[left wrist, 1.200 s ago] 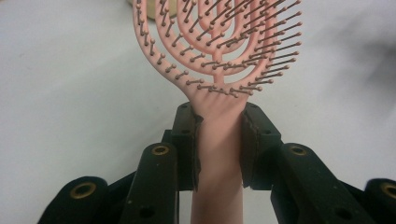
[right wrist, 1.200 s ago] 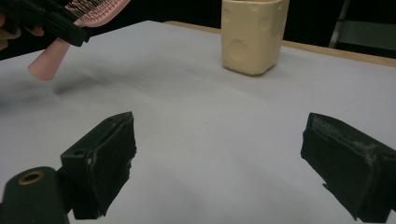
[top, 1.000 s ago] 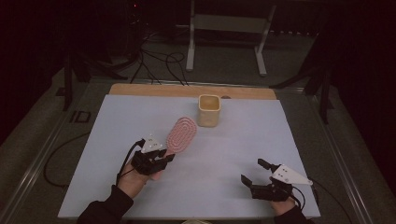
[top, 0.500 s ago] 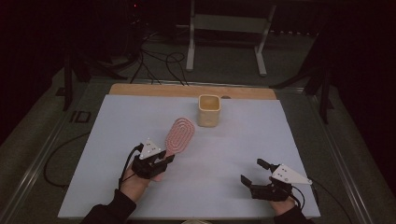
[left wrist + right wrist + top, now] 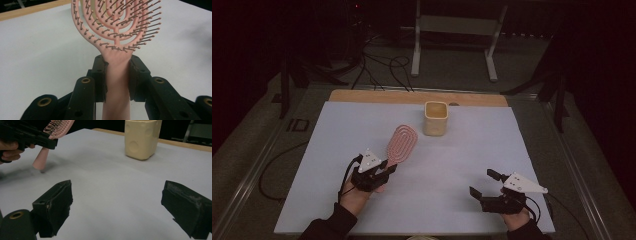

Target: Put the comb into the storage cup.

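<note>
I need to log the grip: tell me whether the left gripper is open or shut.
Shut. In the left gripper view the left gripper presses both pads against the handle of the pink hairbrush.

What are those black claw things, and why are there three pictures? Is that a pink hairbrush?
Yes, that is a pink hairbrush! A person sits at a table with a white top and holds a grabbing tool in each hand. Each tool has two black jaws that squeeze like tongs.

One picture comes from a camera high above the table. The other two come from little cameras riding on the tools, so you look along the jaws.

The left gripper squeezes the brush by its handle; the handle's end is lifted just off the table. The right gripper is open and holds nothing. It sits low over the table.

A cream-coloured cup stands at the far side, close to the brush's head.
</note>
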A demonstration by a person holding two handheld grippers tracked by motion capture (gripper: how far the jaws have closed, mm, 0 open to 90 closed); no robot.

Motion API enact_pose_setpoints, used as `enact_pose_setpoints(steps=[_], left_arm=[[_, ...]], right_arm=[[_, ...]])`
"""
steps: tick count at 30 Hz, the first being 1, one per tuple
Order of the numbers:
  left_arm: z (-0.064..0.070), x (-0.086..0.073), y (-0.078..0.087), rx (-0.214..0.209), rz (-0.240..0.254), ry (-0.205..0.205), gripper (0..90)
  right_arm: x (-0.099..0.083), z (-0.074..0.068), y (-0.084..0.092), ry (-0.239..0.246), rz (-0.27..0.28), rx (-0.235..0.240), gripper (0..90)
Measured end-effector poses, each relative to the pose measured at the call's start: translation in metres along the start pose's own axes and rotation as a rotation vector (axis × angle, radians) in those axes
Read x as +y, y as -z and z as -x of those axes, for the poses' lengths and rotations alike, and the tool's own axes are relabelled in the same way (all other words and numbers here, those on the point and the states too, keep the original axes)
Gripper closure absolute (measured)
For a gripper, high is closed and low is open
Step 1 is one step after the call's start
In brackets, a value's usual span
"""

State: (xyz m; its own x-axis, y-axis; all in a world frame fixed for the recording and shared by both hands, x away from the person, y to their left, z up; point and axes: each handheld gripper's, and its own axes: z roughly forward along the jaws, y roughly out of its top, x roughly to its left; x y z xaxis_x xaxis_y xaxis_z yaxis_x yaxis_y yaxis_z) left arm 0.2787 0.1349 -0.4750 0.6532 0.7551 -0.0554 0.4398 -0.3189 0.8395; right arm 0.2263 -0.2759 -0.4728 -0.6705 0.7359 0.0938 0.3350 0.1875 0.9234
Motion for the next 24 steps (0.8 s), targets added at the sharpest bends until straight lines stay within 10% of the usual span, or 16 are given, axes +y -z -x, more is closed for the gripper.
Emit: enact_pose_setpoints(steps=[24], left_arm=[[0.001, 0.0, 0.005, 0.012, 0.014, 0.006, 71.1]], right_arm=[[0.079, -0.007, 0.007, 0.051, 0.016, 0.003, 8.6]])
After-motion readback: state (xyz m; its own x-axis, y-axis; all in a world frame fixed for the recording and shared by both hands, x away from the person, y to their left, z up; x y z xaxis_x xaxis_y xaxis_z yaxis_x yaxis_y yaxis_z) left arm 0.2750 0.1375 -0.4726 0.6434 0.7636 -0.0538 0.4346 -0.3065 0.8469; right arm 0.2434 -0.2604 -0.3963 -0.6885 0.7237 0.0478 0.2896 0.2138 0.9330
